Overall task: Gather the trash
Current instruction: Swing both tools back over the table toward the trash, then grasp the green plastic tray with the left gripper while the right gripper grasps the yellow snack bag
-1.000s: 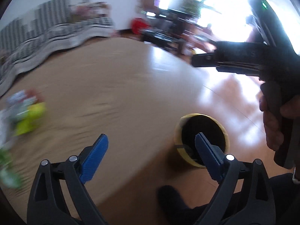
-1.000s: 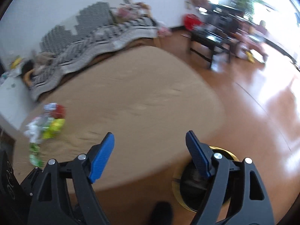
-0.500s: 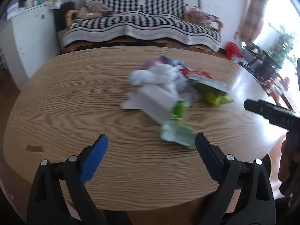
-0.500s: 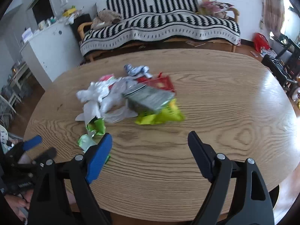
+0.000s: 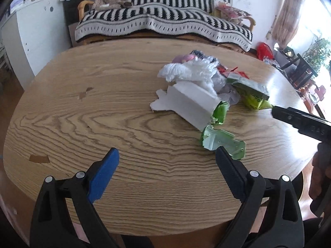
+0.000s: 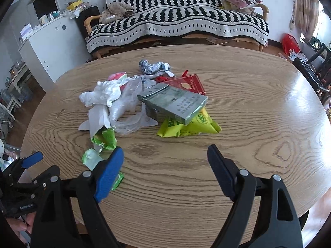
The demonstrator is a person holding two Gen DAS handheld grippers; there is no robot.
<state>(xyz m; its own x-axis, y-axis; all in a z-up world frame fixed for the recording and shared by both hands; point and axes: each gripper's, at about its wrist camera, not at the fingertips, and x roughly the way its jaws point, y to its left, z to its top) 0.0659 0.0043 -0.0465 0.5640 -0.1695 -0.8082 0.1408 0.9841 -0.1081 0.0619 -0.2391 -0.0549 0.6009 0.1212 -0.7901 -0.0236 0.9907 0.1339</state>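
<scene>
You held both tongs over the near edge of the table (image 5: 86, 111): left gripper (image 5: 166, 166) and right gripper (image 6: 165, 161) gaped wide, nothing between the pads. The trash (image 6: 144, 103) lay heaped mid-table, a torn green wrapper (image 5: 223, 142) nearest the edge, likely the easiest first pick.

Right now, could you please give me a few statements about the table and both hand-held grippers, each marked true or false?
1. The left hand-held gripper is open and holds nothing. True.
2. The right hand-held gripper is clamped on the yellow packet. False: it is open, and the packet lies on the wooden table.
3. The grey-green carton lies on top of the yellow packet. True.
4. The trash is spread along the table's far edge. False: it is heaped in one pile.
</scene>
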